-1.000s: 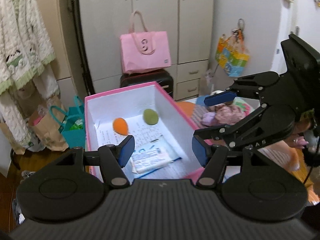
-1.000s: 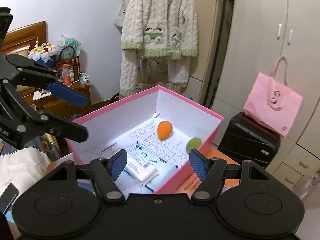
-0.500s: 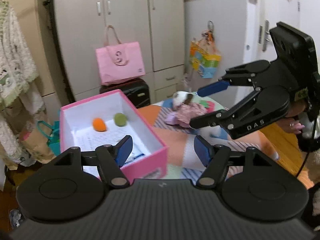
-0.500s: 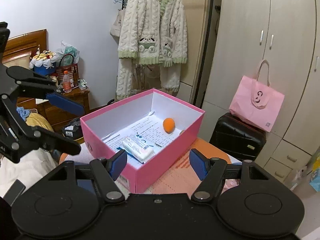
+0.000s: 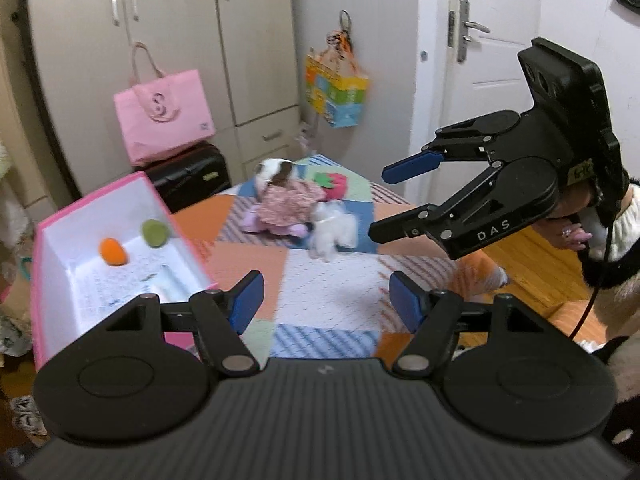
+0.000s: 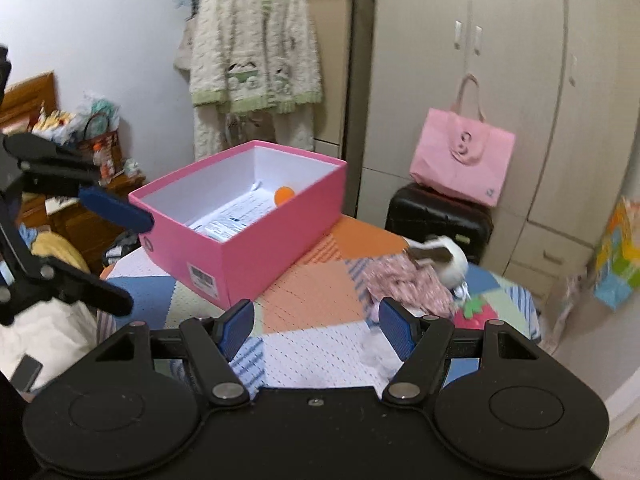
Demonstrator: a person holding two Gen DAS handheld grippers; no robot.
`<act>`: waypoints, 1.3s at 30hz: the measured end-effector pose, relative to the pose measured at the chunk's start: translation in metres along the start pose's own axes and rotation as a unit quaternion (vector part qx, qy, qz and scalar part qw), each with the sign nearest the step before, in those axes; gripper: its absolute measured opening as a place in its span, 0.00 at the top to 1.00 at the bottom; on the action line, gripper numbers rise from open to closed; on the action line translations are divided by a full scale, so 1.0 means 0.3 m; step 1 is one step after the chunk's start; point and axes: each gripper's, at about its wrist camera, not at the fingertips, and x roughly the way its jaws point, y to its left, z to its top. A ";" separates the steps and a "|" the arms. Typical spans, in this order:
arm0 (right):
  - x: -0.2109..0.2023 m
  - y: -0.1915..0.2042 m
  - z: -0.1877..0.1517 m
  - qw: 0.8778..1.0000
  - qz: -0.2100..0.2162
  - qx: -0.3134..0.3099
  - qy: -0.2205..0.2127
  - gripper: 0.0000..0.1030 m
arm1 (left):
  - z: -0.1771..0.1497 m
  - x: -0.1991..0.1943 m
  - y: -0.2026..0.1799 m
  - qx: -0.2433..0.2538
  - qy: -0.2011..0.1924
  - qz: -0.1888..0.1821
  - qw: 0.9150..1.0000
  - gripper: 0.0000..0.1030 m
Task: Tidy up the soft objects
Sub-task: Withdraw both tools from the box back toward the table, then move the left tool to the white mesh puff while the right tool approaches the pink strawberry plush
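Note:
A pink box (image 5: 52, 236) stands on the left of the patchwork-covered table (image 5: 332, 280). Inside it lie an orange ball (image 5: 114, 252) and a green ball (image 5: 154, 233). Beyond the box lie a plush animal in a floral dress (image 5: 280, 202), a small white plush (image 5: 334, 234) and a strawberry plush (image 5: 334, 180). My left gripper (image 5: 326, 306) hovers open over the cloth, short of the plush toys. My right gripper (image 5: 394, 200) hangs open just right of the white plush. The right wrist view shows the right gripper (image 6: 316, 328) empty, with the box (image 6: 248, 240) and dressed plush (image 6: 408, 280) ahead.
Printed sheets and a white packet (image 6: 220, 226) lie in the box. A pink tote bag (image 5: 164, 116) sits on a black suitcase (image 5: 192, 174) behind the table, in front of wardrobes. A knitted cardigan (image 6: 252, 40) hangs at the back. A white door (image 5: 492, 60) stands at right.
Both grippers have swung from over the box to the right. The box has slid to the left in both views, and the plush toys have come into view ahead.

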 end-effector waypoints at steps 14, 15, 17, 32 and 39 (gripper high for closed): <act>0.050 -0.240 -0.143 0.997 -0.022 0.073 0.006 0.28 | 0.001 0.315 -0.009 -0.015 -0.010 0.001 1.000 0.34; 0.060 -0.256 -0.150 0.997 -0.024 0.075 0.007 0.28 | -0.002 0.346 -0.013 -0.010 -0.005 0.007 1.000 0.34; 0.085 -0.284 -0.164 0.997 -0.028 0.076 0.006 0.28 | -0.003 0.397 -0.008 -0.017 0.003 0.003 1.000 0.34; 0.275 -0.507 -0.245 0.991 -0.060 0.104 -0.062 0.28 | -0.005 0.705 0.000 -0.077 -0.027 -0.029 0.996 0.34; 0.388 -0.570 -0.221 0.994 -0.051 0.087 -0.048 0.28 | -0.005 0.803 -0.036 -0.047 -0.023 0.008 0.999 0.34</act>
